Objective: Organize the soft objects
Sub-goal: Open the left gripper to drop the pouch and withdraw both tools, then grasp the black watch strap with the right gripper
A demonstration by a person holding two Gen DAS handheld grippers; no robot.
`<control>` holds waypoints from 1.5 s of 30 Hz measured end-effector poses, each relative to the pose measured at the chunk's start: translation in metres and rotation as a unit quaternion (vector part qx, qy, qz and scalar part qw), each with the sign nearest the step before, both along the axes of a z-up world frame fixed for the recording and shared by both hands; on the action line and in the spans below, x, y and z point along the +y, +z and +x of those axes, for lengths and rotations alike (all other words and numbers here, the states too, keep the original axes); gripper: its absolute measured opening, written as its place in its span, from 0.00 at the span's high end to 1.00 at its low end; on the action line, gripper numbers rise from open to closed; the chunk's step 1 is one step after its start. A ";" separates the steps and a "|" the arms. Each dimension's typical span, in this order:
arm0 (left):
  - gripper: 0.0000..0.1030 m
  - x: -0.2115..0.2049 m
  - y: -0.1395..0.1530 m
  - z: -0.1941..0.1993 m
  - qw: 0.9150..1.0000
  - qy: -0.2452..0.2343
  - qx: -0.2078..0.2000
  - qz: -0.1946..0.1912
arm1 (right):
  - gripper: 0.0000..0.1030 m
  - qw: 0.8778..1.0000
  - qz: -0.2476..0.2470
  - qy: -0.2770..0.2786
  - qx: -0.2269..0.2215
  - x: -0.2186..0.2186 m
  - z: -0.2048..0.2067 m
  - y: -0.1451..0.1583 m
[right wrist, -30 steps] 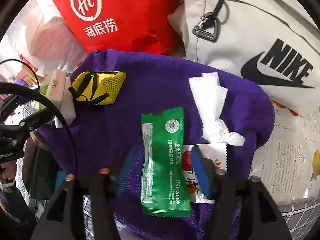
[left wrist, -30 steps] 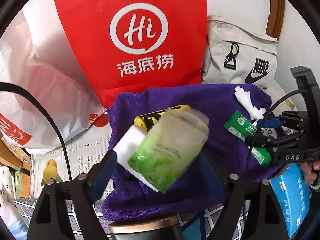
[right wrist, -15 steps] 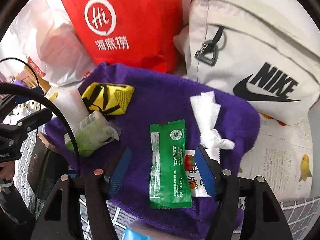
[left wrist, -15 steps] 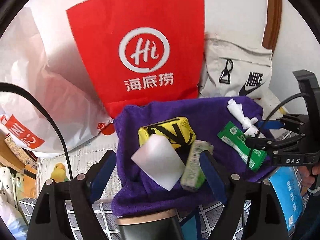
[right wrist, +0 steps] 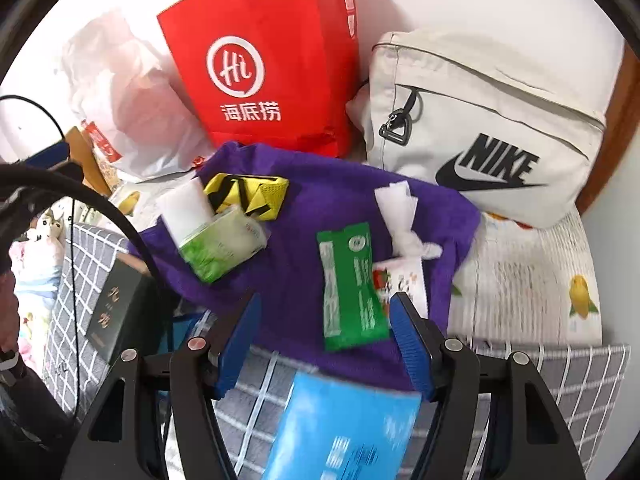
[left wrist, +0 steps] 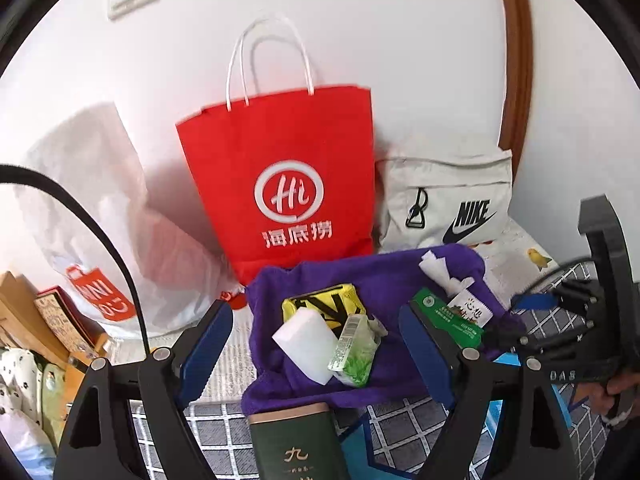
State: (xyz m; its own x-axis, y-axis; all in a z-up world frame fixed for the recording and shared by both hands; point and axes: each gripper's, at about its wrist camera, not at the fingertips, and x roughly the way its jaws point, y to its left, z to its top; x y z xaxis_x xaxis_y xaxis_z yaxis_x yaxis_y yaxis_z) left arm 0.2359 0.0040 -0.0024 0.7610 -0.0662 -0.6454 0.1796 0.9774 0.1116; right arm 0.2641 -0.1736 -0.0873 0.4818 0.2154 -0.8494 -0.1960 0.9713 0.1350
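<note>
A purple towel (left wrist: 384, 284) (right wrist: 304, 200) lies spread on the bed and carries the soft items. On it rest a yellow-and-black pouch (left wrist: 320, 302) (right wrist: 248, 194), a white sponge (left wrist: 306, 340) (right wrist: 184, 210) and a green tissue pack (left wrist: 354, 350) (right wrist: 220, 248) leaning on the sponge. Further right are a green sachet (left wrist: 444, 318) (right wrist: 350, 280), a crumpled white tissue (left wrist: 440, 272) (right wrist: 400, 216) and a small white sachet (left wrist: 470, 310) (right wrist: 402, 280). My left gripper (left wrist: 314, 314) hovers open above the towel's near edge, holding nothing. My right gripper (right wrist: 324, 304) (left wrist: 560, 312) is open above the green sachet, apart from it.
A red paper bag (left wrist: 288, 196) (right wrist: 264, 64), a cream Nike bag (left wrist: 448, 208) (right wrist: 480, 128) and a white plastic bag (left wrist: 100, 208) stand against the wall behind the towel. A dark green box (left wrist: 296, 444) (right wrist: 116, 312) and a blue pack (right wrist: 344, 428) lie at the towel's near edge.
Both grippers have risen and drawn back from the towel. The green tissue pack, up between my left fingers a second ago, has dropped onto the towel beside the sponge.
</note>
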 end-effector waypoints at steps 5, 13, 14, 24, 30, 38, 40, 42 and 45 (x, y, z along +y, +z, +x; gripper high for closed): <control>0.18 0.011 0.022 -0.023 1.000 0.014 -0.017 -0.002 | 0.36 1.000 0.014 0.001 -0.008 0.003 -0.037 0.011; 0.18 0.054 0.015 -0.061 0.998 0.055 0.019 0.001 | 0.36 0.997 0.042 0.067 -0.012 0.046 -0.111 0.005; 0.18 0.061 0.011 -0.068 0.997 0.065 0.027 0.002 | 0.36 0.996 0.043 0.077 -0.009 0.052 -0.118 0.003; 0.18 0.098 -0.048 -0.119 0.989 0.104 0.103 -0.027 | 0.58 0.984 0.049 0.167 0.028 0.114 -0.177 -0.033; 0.18 0.109 -0.076 -0.144 0.984 0.107 0.136 -0.043 | 0.67 0.982 0.003 0.182 0.048 0.141 -0.174 -0.060; 0.18 0.126 -0.090 -0.160 0.978 0.121 0.153 -0.071 | 0.80 0.983 -0.028 0.170 0.063 0.146 -0.165 -0.084; 0.18 0.127 -0.092 -0.161 0.978 0.120 0.156 -0.072 | 0.80 0.983 -0.022 0.174 0.061 0.145 -0.168 -0.076; 0.18 0.127 -0.096 -0.164 0.978 0.117 0.161 -0.068 | 0.81 0.984 -0.013 0.173 0.049 0.145 -0.176 -0.067; 0.18 0.125 -0.100 -0.164 0.976 0.118 0.167 -0.070 | 0.85 0.984 -0.001 0.173 0.045 0.141 -0.176 -0.057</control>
